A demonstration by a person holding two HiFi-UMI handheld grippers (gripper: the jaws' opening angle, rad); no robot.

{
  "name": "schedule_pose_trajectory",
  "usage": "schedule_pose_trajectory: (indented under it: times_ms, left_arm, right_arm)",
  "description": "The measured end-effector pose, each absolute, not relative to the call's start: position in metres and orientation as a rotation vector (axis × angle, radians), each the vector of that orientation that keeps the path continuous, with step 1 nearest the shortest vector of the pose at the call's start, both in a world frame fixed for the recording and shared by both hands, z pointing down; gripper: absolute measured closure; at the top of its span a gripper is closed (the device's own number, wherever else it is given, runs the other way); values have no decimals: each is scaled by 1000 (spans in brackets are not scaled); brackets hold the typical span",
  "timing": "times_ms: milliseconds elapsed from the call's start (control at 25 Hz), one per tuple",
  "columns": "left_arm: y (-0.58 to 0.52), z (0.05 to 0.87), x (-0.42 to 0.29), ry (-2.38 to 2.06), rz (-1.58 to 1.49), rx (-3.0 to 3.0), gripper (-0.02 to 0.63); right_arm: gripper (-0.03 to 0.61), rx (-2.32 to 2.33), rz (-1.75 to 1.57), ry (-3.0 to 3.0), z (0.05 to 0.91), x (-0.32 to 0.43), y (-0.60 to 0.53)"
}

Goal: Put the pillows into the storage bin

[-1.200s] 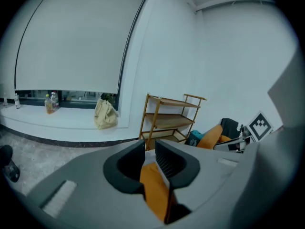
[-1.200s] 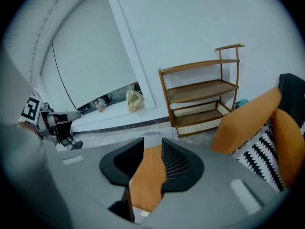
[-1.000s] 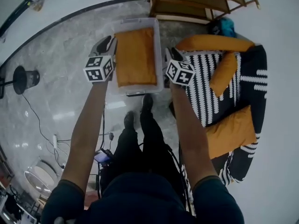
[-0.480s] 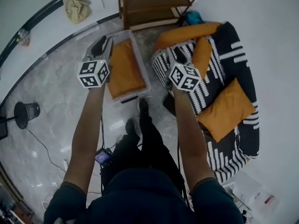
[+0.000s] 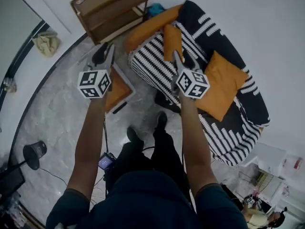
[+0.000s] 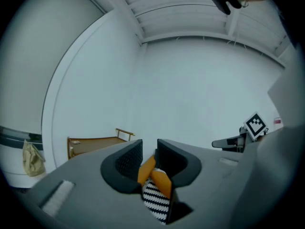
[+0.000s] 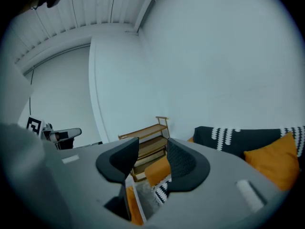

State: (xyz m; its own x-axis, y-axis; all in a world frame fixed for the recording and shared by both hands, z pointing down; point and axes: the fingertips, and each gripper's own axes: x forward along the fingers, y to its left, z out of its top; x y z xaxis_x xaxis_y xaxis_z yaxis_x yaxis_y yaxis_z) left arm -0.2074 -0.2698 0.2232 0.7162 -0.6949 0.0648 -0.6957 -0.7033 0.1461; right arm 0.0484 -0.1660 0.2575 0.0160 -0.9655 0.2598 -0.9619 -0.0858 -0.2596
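While both grippers are held out ahead of the person, no pillow is gripped by either. The left gripper [image 5: 106, 52] is seen with its jaws apart and nothing between them; only the distant sofa [image 5: 155, 66] shows through the gap. The jaws of the right gripper [image 5: 181, 60] have just been opening, and nothing is caught between them. One orange pillow [image 5: 116, 90] is seen lying in the storage bin [image 5: 129, 82] on the marble floor, partly covered by the left gripper. Three more are seen on the striped sofa: a square pillow [image 5: 223, 84] beside the right gripper, a smaller pillow [image 5: 172, 41] and a long bolster [image 5: 151, 26]. A wooden shelf [image 5: 107, 8] is set against the wall.
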Motion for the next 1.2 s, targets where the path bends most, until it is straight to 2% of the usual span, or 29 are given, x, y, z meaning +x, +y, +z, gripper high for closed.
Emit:
schedule_pose_trajectory:
  times_ms: [440,720,960,1200]
  left_arm:
    - [-176,238,62,-703,104,2892,514]
    - [-107,283,227,-510,229,2885,508]
    - [-58,342,336,-378,372,2845,494]
    - [-28,422,410,-327,535,2778,480]
  right_arm:
    - [391,-2473,-590,1714,270,280,-4]
    - [371,-2553,-668,1551,305,417,86]
    - [350,-2598,-753,1430,347,511,150]
    - [322,-2635,-850,1354,407,588,195]
